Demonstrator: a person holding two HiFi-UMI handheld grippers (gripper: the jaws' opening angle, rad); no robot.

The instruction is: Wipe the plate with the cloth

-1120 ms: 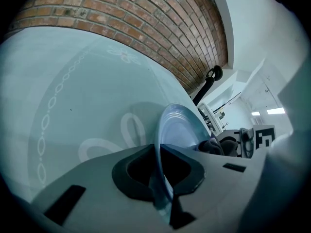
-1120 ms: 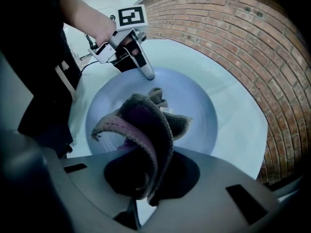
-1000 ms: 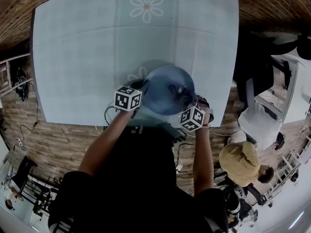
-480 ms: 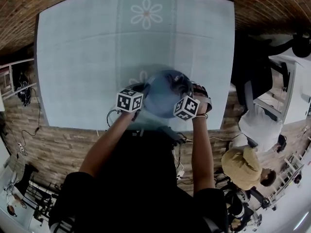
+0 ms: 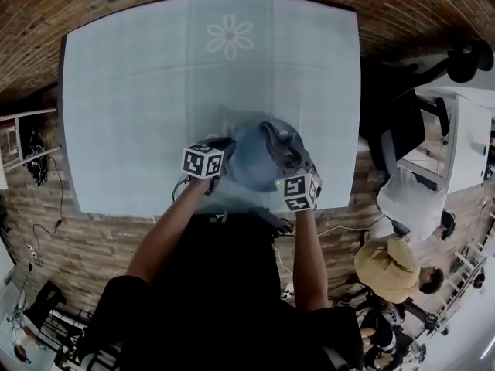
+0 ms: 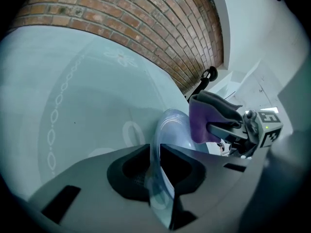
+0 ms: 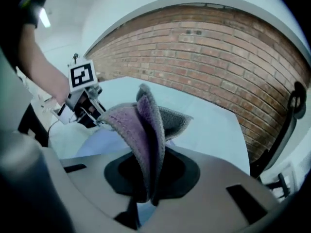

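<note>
A clear bluish plate (image 5: 254, 159) is held up over the near edge of the table, tilted toward me. My left gripper (image 5: 220, 154) is shut on its left rim; in the left gripper view the plate (image 6: 170, 130) runs edge-on between the jaws of the left gripper (image 6: 154, 181). My right gripper (image 5: 298, 168) is shut on a purple-grey cloth (image 5: 280, 146) that lies against the plate's right side. The right gripper view has the cloth (image 7: 143, 125) standing folded between the jaws of the right gripper (image 7: 146, 188), with the plate (image 7: 99, 142) pale behind it.
A light blue tablecloth with a flower print (image 5: 230, 35) covers the table (image 5: 131, 99). A brick floor surrounds it. A seated person in a yellow top (image 5: 390, 265) and white desks (image 5: 456, 141) are off to the right, away from the table.
The right gripper with the cloth has moved from the plate's lower right edge up onto its right face. The plate now stands steeper and looks smaller. The left gripper has barely moved.
</note>
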